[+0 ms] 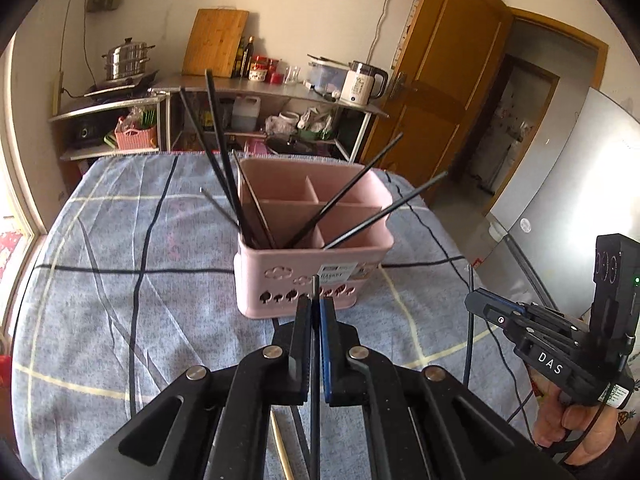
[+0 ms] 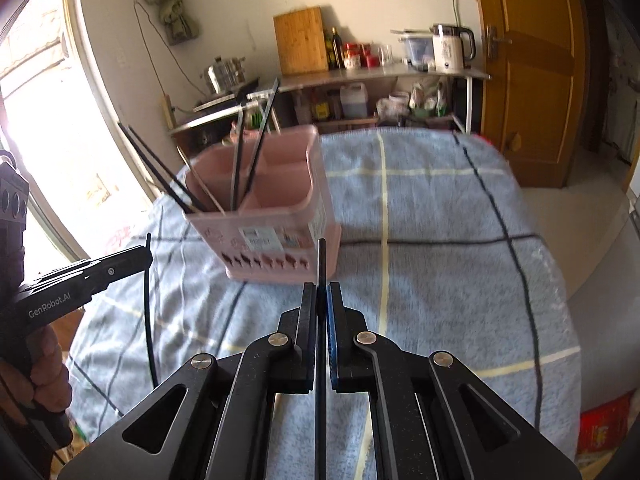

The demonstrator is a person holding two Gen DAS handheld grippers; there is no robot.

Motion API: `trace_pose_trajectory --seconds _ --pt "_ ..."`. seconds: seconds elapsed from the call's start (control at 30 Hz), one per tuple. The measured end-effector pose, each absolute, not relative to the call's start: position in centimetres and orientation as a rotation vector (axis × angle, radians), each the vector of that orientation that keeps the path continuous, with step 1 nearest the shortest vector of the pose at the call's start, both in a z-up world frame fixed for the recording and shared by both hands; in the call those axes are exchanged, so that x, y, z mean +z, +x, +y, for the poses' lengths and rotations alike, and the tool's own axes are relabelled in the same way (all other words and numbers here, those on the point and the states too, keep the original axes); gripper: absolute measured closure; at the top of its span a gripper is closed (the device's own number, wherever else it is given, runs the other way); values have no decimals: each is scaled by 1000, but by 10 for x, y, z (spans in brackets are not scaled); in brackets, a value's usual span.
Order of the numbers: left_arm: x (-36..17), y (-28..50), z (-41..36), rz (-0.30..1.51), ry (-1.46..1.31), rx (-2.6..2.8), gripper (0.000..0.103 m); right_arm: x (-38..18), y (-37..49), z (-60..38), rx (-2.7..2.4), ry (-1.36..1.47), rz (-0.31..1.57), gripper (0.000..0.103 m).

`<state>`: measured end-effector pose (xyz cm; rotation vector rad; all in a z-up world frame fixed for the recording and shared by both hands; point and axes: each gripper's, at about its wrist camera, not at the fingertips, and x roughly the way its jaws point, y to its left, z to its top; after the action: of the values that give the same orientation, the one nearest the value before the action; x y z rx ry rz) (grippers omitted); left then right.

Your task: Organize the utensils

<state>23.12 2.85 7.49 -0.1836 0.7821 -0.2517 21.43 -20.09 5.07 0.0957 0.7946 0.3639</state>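
Chopsticks are the matter here: each tool is clamped on a single dark one. The left tool (image 1: 315, 308) has its jaws pressed together on a black chopstick (image 1: 315, 364) that runs up between the pads and pokes out just past the tips. The right tool (image 2: 321, 294) grips its own chopstick (image 2: 321, 264) the same way, upright between the jaws. Ahead of both tools stands a pink caddy (image 1: 280, 280) with four compartments; it lies straight ahead of the left tool, and ahead and to the left of the right one. More chopsticks (image 1: 218, 152) lean out over its rim, most fanned over the far-left side, two slanting to the right. The caddy stands on a worktop covered with a blue checked cloth (image 1: 120, 280). From the right tool, broad bare cloth spreads ahead and to the right as far as the worktop's far edge. Between the left tool and the caddy's near wall, only a short strip of cloth shows. Each tool appears at the edge of the other's view, held in a hand (image 1: 568, 424).
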Motion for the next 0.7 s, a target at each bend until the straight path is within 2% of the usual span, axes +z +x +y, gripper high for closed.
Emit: trace_pose_trajectory --seconds 0.3,0.7 --pt "125 229 37 639 -190 -261 99 104 212 -208 354 127 627 98" --pt "119 194 50 619 -248 -257 99 104 188 -223 338 140 611 99"
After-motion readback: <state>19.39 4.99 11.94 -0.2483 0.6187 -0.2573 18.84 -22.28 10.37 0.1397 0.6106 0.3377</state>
